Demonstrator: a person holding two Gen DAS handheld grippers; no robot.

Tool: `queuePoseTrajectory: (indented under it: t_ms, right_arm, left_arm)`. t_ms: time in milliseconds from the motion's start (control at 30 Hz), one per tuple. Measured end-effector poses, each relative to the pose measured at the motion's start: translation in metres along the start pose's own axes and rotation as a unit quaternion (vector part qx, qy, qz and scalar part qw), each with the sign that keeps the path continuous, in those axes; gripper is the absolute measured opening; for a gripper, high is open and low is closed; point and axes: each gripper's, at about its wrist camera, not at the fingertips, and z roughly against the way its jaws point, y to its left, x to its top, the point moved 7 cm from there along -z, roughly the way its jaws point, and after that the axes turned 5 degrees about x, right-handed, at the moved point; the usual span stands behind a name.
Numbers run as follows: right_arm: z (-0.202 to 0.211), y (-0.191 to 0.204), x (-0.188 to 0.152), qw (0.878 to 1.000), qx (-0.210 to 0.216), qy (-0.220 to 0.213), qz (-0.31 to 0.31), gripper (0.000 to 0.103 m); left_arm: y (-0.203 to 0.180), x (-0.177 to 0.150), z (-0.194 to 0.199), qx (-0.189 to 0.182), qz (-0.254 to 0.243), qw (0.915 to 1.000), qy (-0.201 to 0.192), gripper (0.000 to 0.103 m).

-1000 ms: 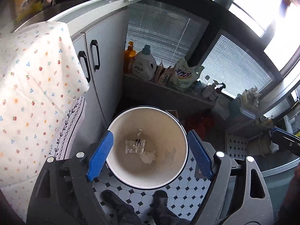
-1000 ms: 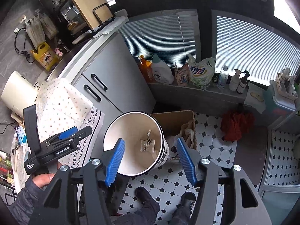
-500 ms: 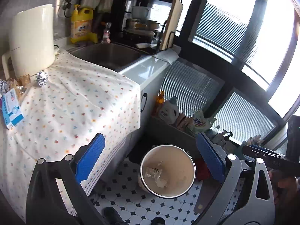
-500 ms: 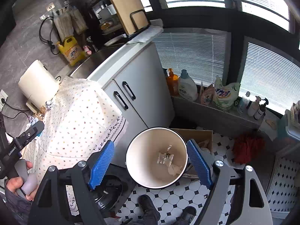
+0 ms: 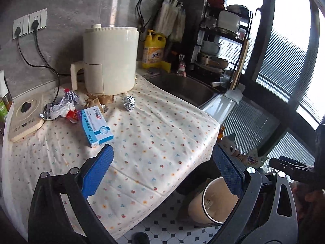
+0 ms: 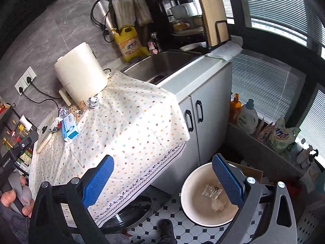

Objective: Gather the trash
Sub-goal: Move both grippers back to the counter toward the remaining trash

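Observation:
My left gripper point(image 5: 162, 172) is open and empty above the near part of a flowered tablecloth point(image 5: 154, 134). On the cloth lie a blue and white box point(image 5: 97, 129), a foil ball point(image 5: 129, 102), crumpled wrappers point(image 5: 63, 107) and brown paper scraps point(image 5: 97, 100). My right gripper point(image 6: 162, 179) is open and empty, over the cloth's hanging edge point(image 6: 130, 134). A cream trash bin point(image 6: 205, 201) stands on the floor with a clear wrapper point(image 6: 211, 191) and tissue inside; it also shows in the left wrist view point(image 5: 209, 205).
A cream appliance point(image 5: 109, 61) and an induction plate point(image 5: 24, 118) stand at the back of the cloth. A sink point(image 5: 182, 87), yellow detergent jug point(image 5: 153, 49) and dish rack point(image 5: 221, 40) lie beyond. White cabinets point(image 6: 203, 109) and a cardboard box point(image 6: 251, 172) flank the bin.
Both grippers have risen and swung left, from looking down into the bin to facing the cloth-covered counter. The trash on the cloth has come into view. Both stay open.

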Motion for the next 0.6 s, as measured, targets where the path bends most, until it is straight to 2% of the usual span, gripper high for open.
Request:
queuePoseTrajectory:
  t_ms: [167,333,500,600]
  right_arm:
    - [-0.022,0.044,0.011,0.999,0.022,0.006,0.025,0.095]
    - [-0.045,0.088,0.019,0.998,0.041,0.016,0.054,0.095]
    - [-0.068,0.127,0.029,0.995,0.054,0.017,0.078,0.095]
    - [-0.083,0.150,0.034,0.994,0.059,0.018,0.087,0.095]
  left_arm:
    - [0.047,0.014,0.011,0.043,0.020,0.9986,-0.024,0.097]
    - [0.089,0.024,0.014,0.061,0.037,0.9969,-0.034,0.097]
    - [0.133,0.032,0.013,0.060,0.078,0.9942,-0.042,0.097]
    - [0.160,0.037,0.007,0.077,0.088,0.9922,-0.044,0.097]
